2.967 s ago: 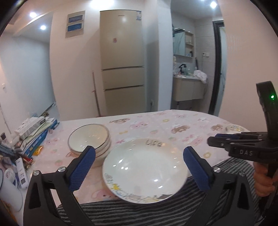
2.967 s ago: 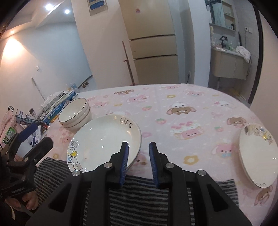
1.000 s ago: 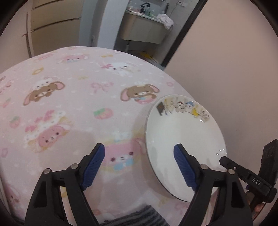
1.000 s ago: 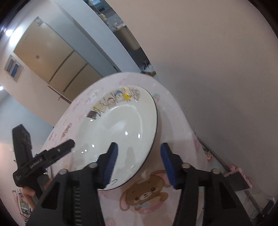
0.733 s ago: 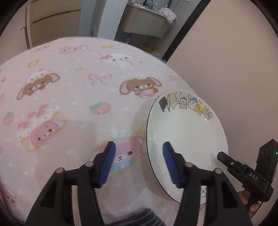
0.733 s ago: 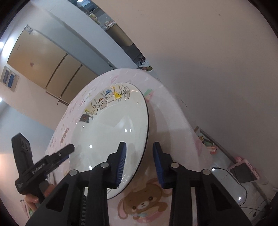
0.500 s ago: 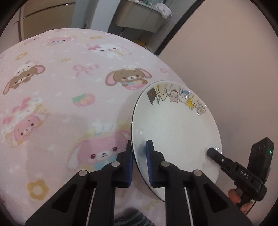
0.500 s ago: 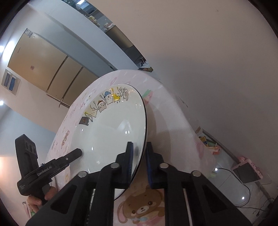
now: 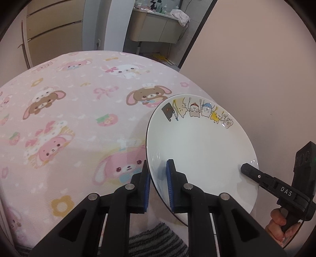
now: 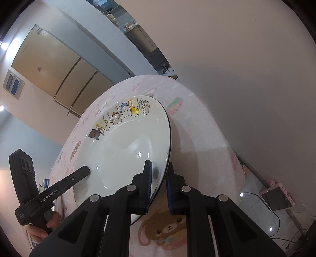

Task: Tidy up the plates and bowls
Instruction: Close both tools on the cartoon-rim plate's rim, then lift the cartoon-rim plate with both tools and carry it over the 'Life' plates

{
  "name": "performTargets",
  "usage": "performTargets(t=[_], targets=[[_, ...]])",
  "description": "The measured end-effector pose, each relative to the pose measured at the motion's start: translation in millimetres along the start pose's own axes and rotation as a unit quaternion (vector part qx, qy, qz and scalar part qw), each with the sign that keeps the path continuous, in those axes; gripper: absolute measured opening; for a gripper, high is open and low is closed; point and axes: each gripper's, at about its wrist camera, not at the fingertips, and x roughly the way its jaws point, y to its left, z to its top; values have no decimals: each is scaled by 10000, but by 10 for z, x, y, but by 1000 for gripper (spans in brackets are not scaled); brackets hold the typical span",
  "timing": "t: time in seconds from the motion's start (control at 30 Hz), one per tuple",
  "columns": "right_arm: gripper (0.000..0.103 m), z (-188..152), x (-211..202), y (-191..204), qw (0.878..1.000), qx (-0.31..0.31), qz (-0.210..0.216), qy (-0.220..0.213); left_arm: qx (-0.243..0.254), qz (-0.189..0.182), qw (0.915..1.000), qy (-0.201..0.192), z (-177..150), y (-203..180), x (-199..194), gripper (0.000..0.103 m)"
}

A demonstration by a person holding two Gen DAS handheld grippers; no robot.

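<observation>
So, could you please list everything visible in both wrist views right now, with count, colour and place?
plate: one, white with cartoon animals along its far rim, near the table's edge, gripped at two sides
tablecloth: one, pink with bunnies and bears, covering the table
fridge: one, beige, against the far wall
vanity cabinet: one, beige, in the room beyond the doorway
towel: one, pale, on the vanity
striped cloth: one, grey and black, at the near edge
left gripper: black with blue pads, shut on the plate's left rim
right gripper: black with blue pads, shut on the plate's right rim
hand: one, holding the right gripper's handle
</observation>
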Motion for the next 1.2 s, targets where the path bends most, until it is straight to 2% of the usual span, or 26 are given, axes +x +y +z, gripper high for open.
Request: performTargets(t=[0.3,0.77,0.9,1.2], targets=[[15,-48,-222,329,9992,-324,162,-161,205,222,9988,-373,-43,38,-408,15],[16,-210,-511,972,9954,-852,371,-242,-186,372,9974,-587,-192,321,-1053,15],[16,-278,-604,1152,9934,-1018,443,-286,-194,452,9959,-757,-265,384,-1292,15],[16,-502,-767,1776,9867,-1475,650,-216,-224,903,9893,-1120,-455,618,-1926,16]])
